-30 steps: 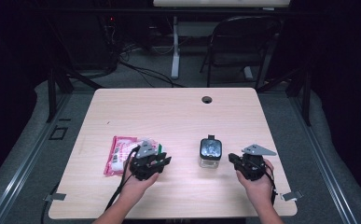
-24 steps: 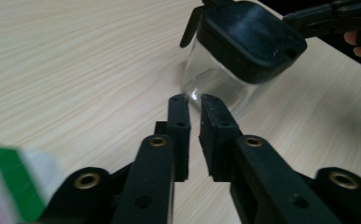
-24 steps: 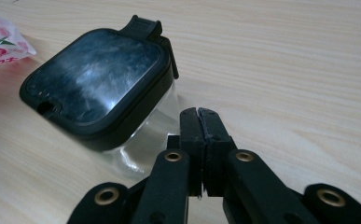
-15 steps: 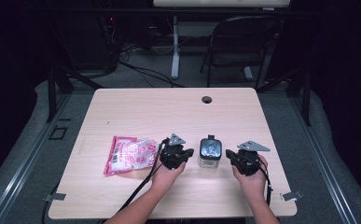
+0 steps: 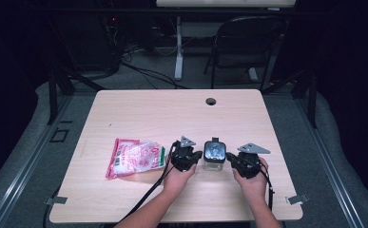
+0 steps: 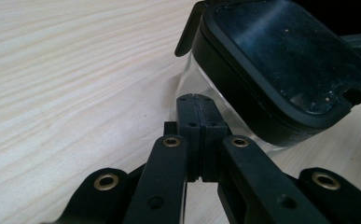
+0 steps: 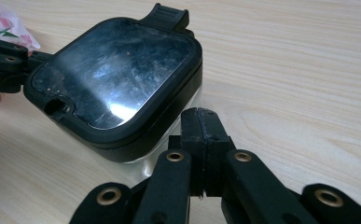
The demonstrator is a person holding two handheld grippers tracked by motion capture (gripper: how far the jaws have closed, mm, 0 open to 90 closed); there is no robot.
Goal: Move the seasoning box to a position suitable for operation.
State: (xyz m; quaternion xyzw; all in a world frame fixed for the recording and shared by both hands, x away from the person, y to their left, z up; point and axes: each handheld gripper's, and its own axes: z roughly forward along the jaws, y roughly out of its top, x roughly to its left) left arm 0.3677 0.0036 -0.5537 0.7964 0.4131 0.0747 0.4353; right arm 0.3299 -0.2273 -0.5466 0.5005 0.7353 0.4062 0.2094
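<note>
The clear square container with the black lid (image 5: 215, 155) stands upright on the wooden table (image 5: 181, 109), near the person's edge, and everything here turns on how the two claws flank it. The left gripper (image 5: 197, 155) sits just beside the container's left wall, the right gripper (image 5: 230, 157) just beside its right wall — one on each side, pointing inward at each other with the container between them. Both claws are fully closed, pads pressed flat together with nothing in them: in the left gripper view the joined tips (image 6: 197, 116) rest against or just short of the clear wall below the lid (image 6: 281, 60), and in the right gripper view the joined tips (image 7: 201, 126) stand likewise at the container's lower wall, under the lid's rim (image 7: 117, 74). Whether either tip actually touches the plastic I cannot tell. The lid's latch tab (image 7: 166, 16) lies on the container's far side, away from the person. Neither hand is clearly nearer — my reading is that the closed tips are set to brace or squeeze the container from both sides. A pink-and-white packet (image 5: 135, 157) lies well to the left of the container, beyond the left gripper.
</note>
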